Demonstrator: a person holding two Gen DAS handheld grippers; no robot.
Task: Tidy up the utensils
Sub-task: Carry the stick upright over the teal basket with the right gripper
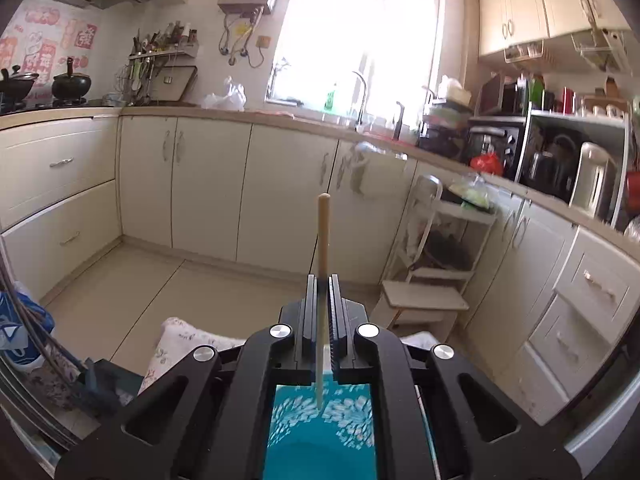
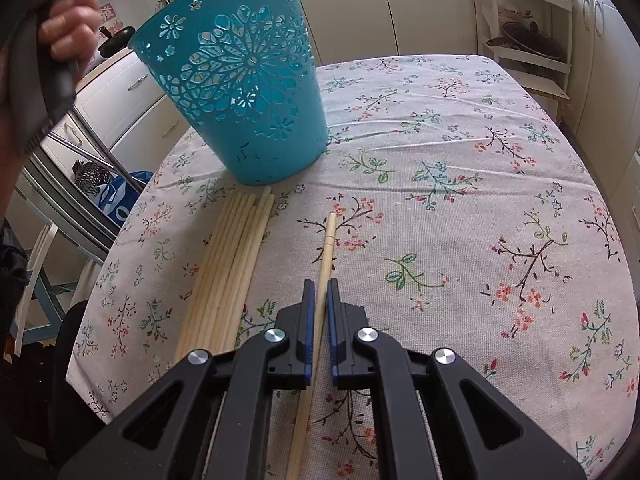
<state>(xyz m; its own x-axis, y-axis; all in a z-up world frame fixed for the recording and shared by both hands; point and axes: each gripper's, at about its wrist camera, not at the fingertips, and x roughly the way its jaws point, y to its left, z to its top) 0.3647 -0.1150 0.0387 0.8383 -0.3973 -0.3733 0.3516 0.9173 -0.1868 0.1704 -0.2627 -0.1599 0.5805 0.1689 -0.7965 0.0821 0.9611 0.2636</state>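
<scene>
My left gripper (image 1: 321, 282) is shut on a wooden chopstick (image 1: 322, 236) that stands upright, its lower end above the inside of the teal basket (image 1: 320, 432). In the right wrist view the teal cut-out basket (image 2: 244, 80) stands on the floral tablecloth (image 2: 460, 200). My right gripper (image 2: 320, 286) is shut on a single chopstick (image 2: 326, 256) that lies along the cloth. A bundle of several chopsticks (image 2: 228, 272) lies to its left, in front of the basket.
A hand (image 2: 68, 28) on the other gripper's handle shows at the upper left of the right wrist view. Kitchen cabinets (image 1: 208, 184), a white step stool and shelf (image 1: 432, 272) and a crowded counter (image 1: 520, 152) surround the table.
</scene>
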